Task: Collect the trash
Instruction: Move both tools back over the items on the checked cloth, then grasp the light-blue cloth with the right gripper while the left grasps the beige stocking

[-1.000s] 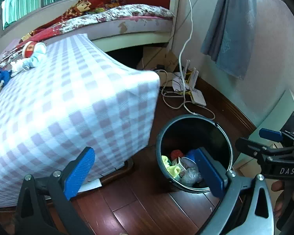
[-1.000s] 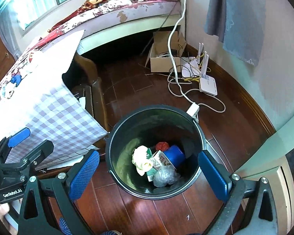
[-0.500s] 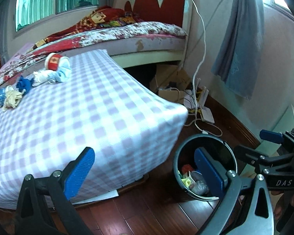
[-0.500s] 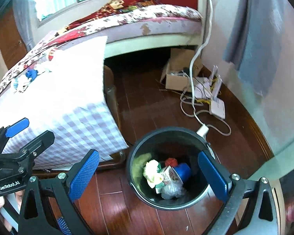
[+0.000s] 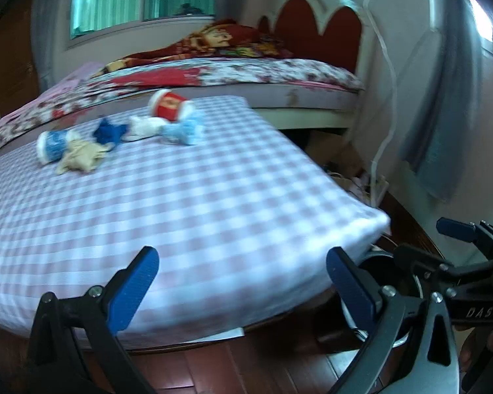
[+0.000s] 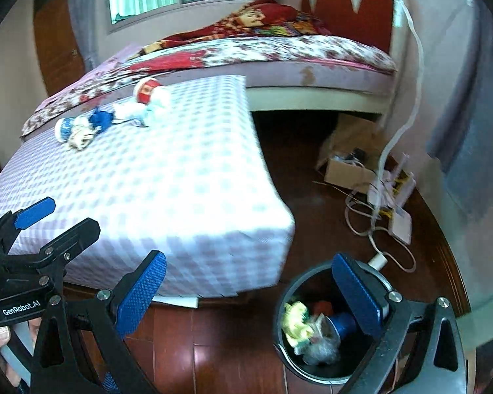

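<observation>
Blue-padded fingers stand wide apart on both tools, with nothing between them. The left gripper (image 5: 243, 289) hangs over the near edge of a checked tablecloth (image 5: 213, 203), while the right gripper (image 6: 246, 292) hovers above the dark wooden floor (image 6: 213, 344) beside the table. The left tool's own frame shows at 9 o'clock in the right wrist view, a person's fingers wrapped on its handle.

A black bin (image 6: 284, 348) sits at 5 o'clock in the right wrist view, just off the table's corner, holding a yellow wad, a blue cup and crumpled wrappers (blurred, so details are hard to read). More trash lies in a loose row at 11 o'clock on the cloth's far side: a red paper cup (image 5: 167, 108) on its side, a pale blue wad (image 5: 184, 131), white tissue (image 5: 144, 128), dark blue scrap (image 5: 110, 133), beige crumple (image 5: 80, 157) and a blue cup (image 5: 51, 146).

Behind the table runs a bed (image 6: 279, 52) with floral covers; a cardboard box (image 6: 348, 167) and tangled white cables (image 6: 378, 229) lie at 3 o'clock.
</observation>
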The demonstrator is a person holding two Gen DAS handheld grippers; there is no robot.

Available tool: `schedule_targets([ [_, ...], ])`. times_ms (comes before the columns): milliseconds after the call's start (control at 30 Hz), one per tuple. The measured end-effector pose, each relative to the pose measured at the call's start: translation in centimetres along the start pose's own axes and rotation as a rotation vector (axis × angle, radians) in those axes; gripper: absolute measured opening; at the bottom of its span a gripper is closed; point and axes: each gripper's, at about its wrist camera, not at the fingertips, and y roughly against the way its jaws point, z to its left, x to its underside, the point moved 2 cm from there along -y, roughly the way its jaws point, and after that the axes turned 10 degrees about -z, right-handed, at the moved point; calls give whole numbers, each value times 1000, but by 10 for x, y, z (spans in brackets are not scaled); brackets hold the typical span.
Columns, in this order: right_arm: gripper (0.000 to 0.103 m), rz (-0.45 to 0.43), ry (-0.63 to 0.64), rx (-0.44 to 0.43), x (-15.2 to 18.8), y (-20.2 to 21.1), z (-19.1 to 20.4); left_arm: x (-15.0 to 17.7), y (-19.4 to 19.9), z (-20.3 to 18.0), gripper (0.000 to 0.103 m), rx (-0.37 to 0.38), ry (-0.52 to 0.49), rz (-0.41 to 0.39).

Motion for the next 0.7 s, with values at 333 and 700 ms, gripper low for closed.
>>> schedule_targets([
  [333, 102, -35, 98, -139, -50, -45, 75, -17, -12, 101, 102, -172, 92, -3],
  [700, 102, -44, 216, -195, -113, -149, 146, -59, -82, 196, 101, -271, 198, -12],
])
